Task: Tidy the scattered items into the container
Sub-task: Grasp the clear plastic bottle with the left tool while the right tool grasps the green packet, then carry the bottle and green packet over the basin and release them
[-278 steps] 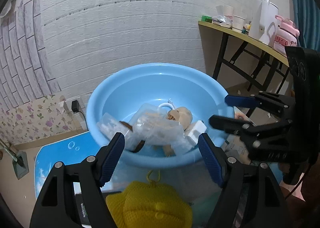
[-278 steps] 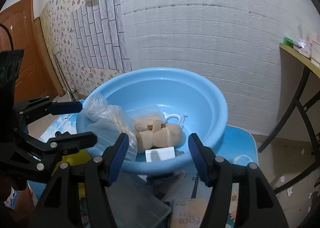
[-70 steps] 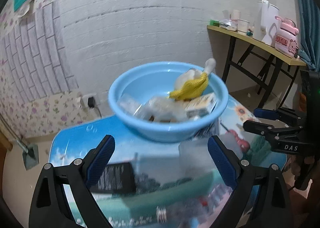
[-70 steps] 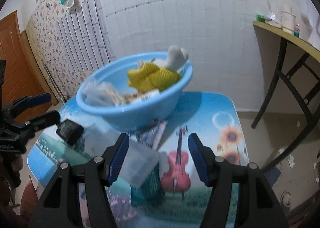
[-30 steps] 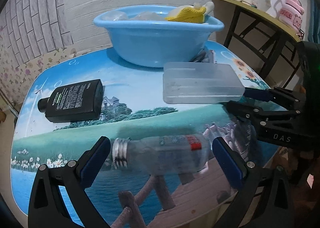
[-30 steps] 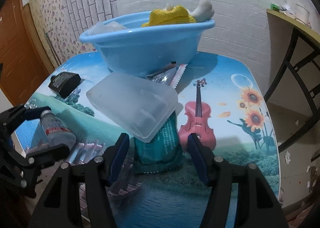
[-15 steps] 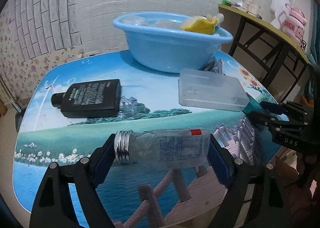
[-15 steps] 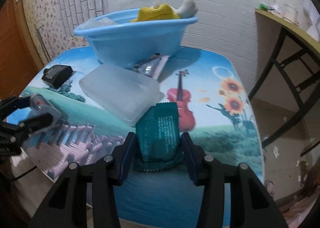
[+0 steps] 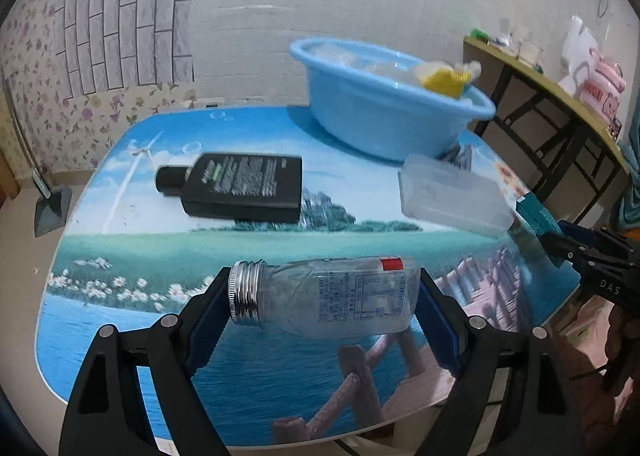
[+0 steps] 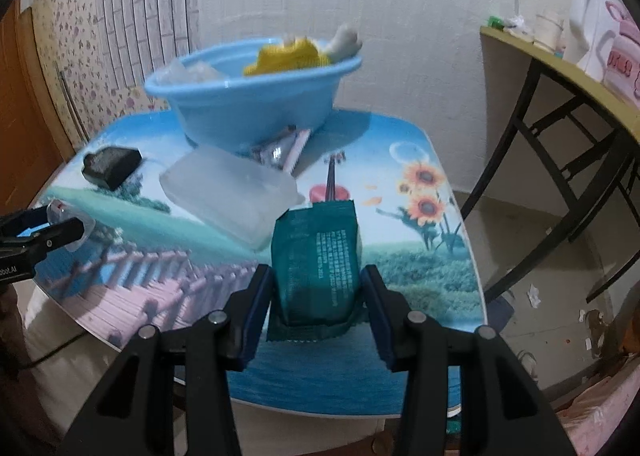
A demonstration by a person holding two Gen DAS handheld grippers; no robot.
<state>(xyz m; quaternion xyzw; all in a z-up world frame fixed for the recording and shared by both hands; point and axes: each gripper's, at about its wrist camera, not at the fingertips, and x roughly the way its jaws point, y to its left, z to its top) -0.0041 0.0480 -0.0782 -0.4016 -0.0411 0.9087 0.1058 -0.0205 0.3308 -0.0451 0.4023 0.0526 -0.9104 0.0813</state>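
Observation:
My left gripper is shut on a clear plastic bottle with a silver cap, held crosswise above the table's near edge. My right gripper is shut on a dark green packet, lifted off the table. The blue basin stands at the back of the table, holding a yellow mesh item and clear bags; it also shows in the right wrist view. A black flat bottle and a clear plastic box lie on the table.
Flat sachets lie against the basin's foot. A yellow side table with cups and a pink appliance stands at the right. A white brick wall is behind. The picture-printed table ends just below both grippers.
Both grippers have closed on their items and lifted them: the bottle on the left, the green packet on the right. Both have pulled back from the basin.

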